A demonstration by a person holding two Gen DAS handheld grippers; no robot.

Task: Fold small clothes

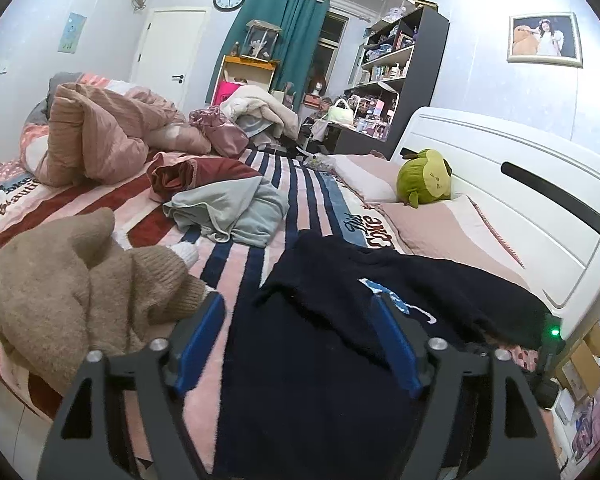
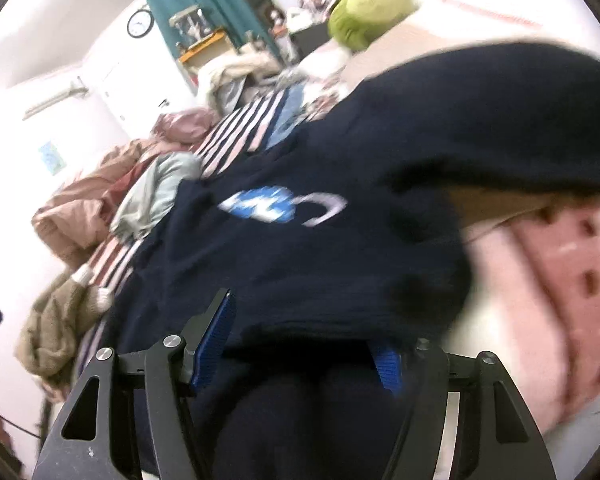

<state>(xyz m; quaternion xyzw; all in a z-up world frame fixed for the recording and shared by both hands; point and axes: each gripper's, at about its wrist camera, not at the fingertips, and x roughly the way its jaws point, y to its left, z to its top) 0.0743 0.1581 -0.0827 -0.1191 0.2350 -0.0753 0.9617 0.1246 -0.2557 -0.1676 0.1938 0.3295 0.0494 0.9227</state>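
A dark navy garment [image 1: 320, 360] with a blue and white print lies on the striped bed [image 1: 252, 272]. My left gripper [image 1: 300, 320] is open, its blue fingers [image 1: 202, 344] wide apart over the garment's near part. In the right wrist view the same navy garment [image 2: 300, 248] fills the middle and is blurred. My right gripper [image 2: 312, 328] is open with cloth lying between its fingers [image 2: 214, 340]; the right finger is partly hidden under the cloth.
A tan knit sweater [image 1: 60, 292] lies to the left. A grey garment [image 1: 228, 204] and a dark red one [image 1: 196, 172] lie further back, with a heap of pink bedding [image 1: 100, 136]. A green plush [image 1: 424, 176] sits on pillows by the white headboard [image 1: 520, 184].
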